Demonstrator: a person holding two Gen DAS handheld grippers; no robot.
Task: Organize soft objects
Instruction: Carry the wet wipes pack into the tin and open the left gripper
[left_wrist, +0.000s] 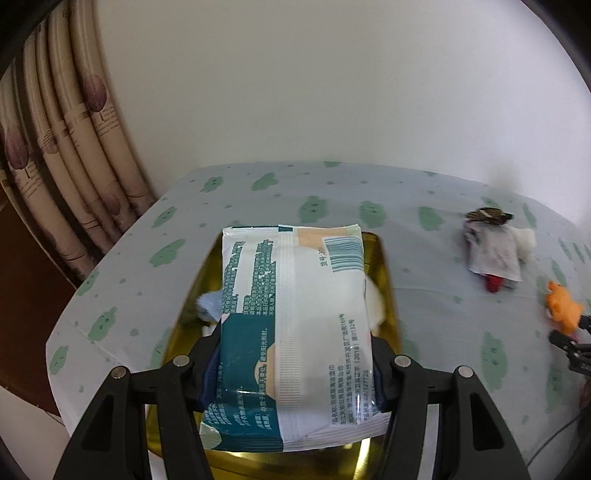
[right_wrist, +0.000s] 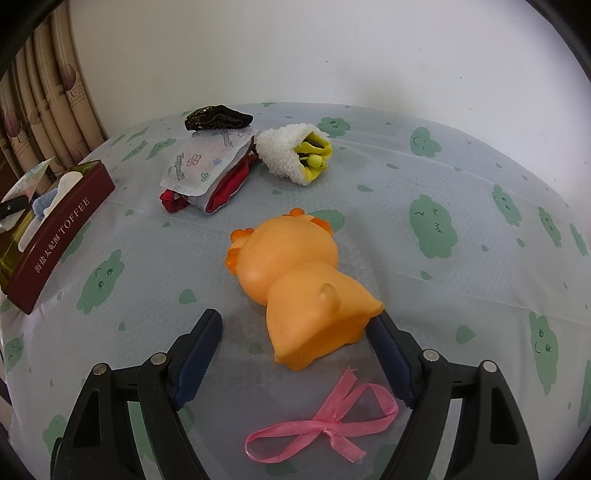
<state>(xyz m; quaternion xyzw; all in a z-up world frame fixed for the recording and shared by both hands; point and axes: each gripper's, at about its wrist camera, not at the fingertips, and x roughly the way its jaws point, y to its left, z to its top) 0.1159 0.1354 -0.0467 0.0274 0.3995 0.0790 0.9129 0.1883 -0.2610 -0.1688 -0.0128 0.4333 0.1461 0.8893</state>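
My left tool (left_wrist: 295, 373) pinches the wipes pack (left_wrist: 291, 325) over the toffee tin (left_wrist: 384, 266); next, release it, while my right tool (right_wrist: 295, 354) stands spread around the orange toy (right_wrist: 299, 280).

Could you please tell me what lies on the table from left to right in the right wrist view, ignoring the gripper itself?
Toffee tin → floral tissue packet → white fluffy cloth → orange squishy toy. The pink ribbon overlaps the toy's span, so it is left out.

Wipes pack (left_wrist: 295, 325) above tin (left_wrist: 384, 258) (toy (right_wrist: 295, 288) right).
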